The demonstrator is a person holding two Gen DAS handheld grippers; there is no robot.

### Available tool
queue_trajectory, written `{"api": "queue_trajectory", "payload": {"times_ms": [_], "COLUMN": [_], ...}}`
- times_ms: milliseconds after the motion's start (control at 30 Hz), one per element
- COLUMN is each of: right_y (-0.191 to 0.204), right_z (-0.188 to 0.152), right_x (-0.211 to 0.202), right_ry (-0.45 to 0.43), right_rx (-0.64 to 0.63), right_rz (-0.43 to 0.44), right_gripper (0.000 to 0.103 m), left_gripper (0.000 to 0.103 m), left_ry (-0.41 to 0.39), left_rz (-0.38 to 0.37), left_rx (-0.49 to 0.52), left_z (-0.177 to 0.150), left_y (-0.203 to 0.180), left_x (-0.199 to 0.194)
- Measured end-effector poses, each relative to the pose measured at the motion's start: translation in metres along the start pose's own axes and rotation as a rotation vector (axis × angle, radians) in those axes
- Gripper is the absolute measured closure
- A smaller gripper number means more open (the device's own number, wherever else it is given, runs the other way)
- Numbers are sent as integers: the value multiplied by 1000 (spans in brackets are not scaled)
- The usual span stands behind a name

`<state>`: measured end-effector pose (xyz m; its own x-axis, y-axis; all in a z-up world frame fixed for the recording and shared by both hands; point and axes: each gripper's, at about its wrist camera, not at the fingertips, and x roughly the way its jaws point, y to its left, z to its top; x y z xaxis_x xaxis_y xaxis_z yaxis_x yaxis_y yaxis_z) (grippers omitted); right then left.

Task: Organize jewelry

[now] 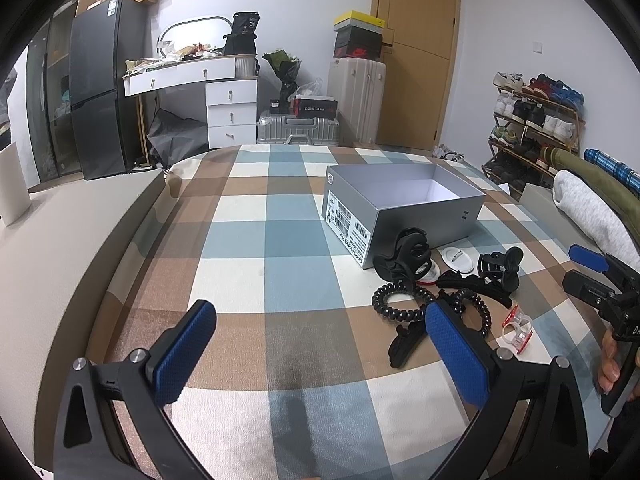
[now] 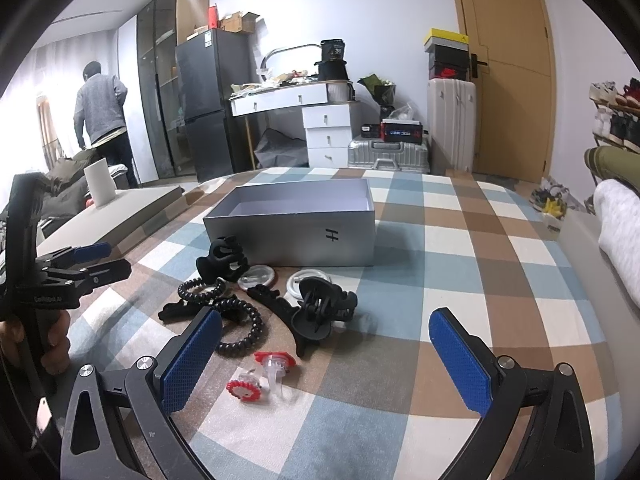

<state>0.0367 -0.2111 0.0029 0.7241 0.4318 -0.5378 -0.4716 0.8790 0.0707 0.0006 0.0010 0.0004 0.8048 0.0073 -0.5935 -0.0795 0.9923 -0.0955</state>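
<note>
Both the left gripper and right gripper are released, empty. Tangled black plastic hair claws and black coiled ties lie near the open grey cardboard box; gripping one risks dragging neighbours.

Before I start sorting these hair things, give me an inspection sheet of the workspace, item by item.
Surface: checked cloth, flat, in blue, brown and cream squares.
Job's things: open grey box, empty as far as seen; beside it black claw clips, spiral hair ties, round badges, red and clear clips, all loose on the cloth.
Clutter: folded grey fabric at the cloth's right edge.
Grippers: left claw open, empty, over bare cloth; right claw open, empty, just short of the pile.
Cables: nothing seen.
Surroundings: a person standing with their back turned, fridge, suitcases, shoe rack, door.
</note>
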Motion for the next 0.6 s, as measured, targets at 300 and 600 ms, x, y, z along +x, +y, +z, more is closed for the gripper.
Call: {"api": "queue_trajectory", "payload": {"times_ms": [300,600], "right_y": [-2,1], "right_z": [0,0], "right_x": [0,-3], "right_ry": [-1,-11], "right_rx": [4,-8], "right_rz": [-4,-7], "right_gripper": [0,0], "left_gripper": [1,1], "left_ry": [0,3], "left_rz": [5,-1], "left_rx": [5,-7], "left_z": [-2,-1], "left_y": [-2,-1], "left_x": [0,-1]}}
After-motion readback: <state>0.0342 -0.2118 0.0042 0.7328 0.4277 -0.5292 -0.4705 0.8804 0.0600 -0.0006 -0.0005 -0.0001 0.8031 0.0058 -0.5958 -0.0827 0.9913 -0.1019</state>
